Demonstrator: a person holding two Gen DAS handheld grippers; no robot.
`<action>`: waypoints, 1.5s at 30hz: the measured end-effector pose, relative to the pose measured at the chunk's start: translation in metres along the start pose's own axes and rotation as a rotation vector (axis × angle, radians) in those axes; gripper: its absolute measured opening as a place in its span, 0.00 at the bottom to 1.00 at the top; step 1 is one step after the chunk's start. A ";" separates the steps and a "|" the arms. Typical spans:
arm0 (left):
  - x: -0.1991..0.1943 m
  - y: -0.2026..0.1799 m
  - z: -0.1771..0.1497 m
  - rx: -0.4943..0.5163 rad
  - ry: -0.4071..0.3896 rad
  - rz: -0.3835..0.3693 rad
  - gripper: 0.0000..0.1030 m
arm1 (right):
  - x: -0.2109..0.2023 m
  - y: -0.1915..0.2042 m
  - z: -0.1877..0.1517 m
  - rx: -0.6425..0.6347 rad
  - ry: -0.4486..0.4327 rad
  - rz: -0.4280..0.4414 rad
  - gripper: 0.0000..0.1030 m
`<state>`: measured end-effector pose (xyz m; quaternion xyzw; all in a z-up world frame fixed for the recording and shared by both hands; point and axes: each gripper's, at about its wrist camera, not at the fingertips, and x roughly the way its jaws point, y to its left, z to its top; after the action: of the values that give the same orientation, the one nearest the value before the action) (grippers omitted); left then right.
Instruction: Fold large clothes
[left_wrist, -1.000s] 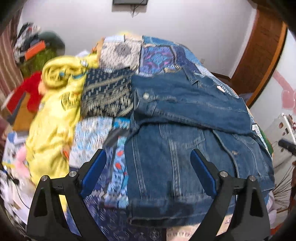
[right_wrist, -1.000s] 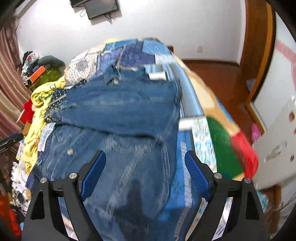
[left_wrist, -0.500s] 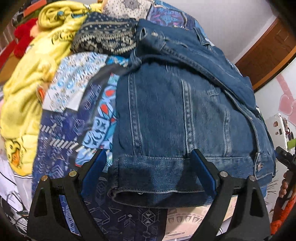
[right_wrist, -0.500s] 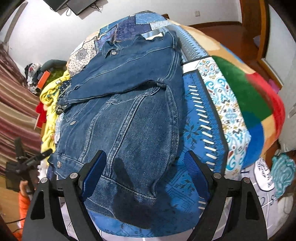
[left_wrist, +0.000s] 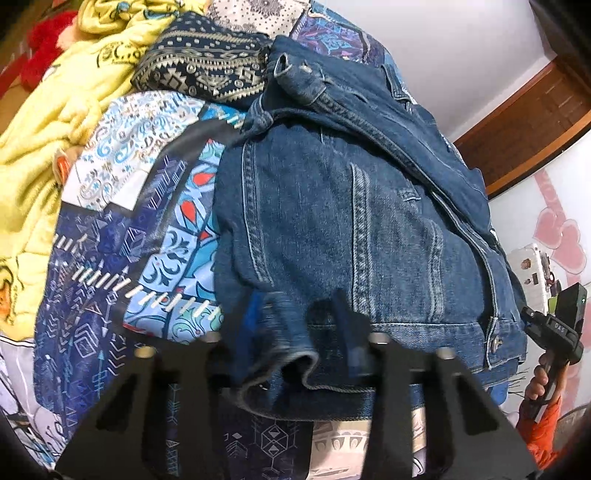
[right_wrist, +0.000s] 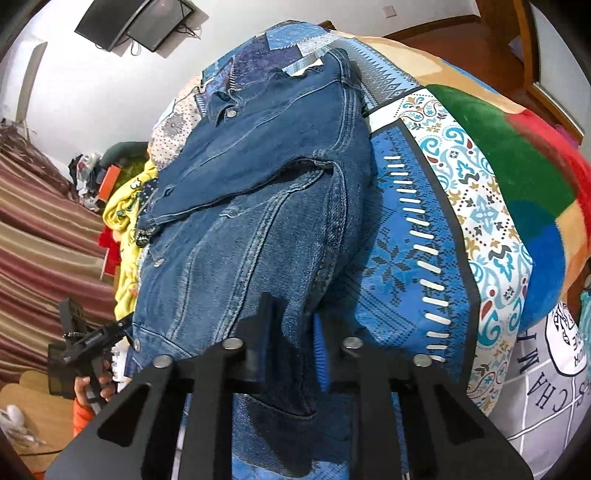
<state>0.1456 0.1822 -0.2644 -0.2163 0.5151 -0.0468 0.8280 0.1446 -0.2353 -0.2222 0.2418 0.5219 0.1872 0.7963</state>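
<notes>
Denim jacket (left_wrist: 351, 229) lies on patchwork blanket (left_wrist: 110, 266), sleeves folded across chest. Left gripper (left_wrist: 295, 343) jaws have just been closing, now pinch bunched hem at one corner. Right gripper (right_wrist: 291, 343) jaws have just been closing too, clamp hem at other corner. Risk: grip catches top layer only, so lower layer sags on lifting; heavy denim may slip from pads.

**Blue denim on a patchwork of blues**

The denim jacket (left_wrist: 332, 229) is mid-blue with paler faded seams and silver buttons. The patchwork bedspread (left_wrist: 122, 229) beneath mixes navy geometric prints, light-blue florals with red accents and white dashes; in the right view it adds green, red and tan blocks. A yellow blanket (left_wrist: 40, 140) carries dark prints.
</notes>
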 end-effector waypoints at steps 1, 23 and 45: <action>-0.003 -0.001 0.001 0.004 -0.009 0.000 0.23 | 0.000 0.001 0.000 -0.003 -0.003 0.003 0.11; -0.078 -0.066 0.130 0.111 -0.363 -0.052 0.07 | -0.022 0.055 0.098 -0.185 -0.230 0.054 0.06; 0.042 0.008 0.159 -0.044 -0.175 0.093 0.07 | 0.058 -0.010 0.147 -0.070 -0.078 -0.114 0.22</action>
<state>0.3024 0.2256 -0.2426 -0.2136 0.4513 0.0222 0.8661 0.3028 -0.2395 -0.2213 0.1908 0.4965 0.1503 0.8334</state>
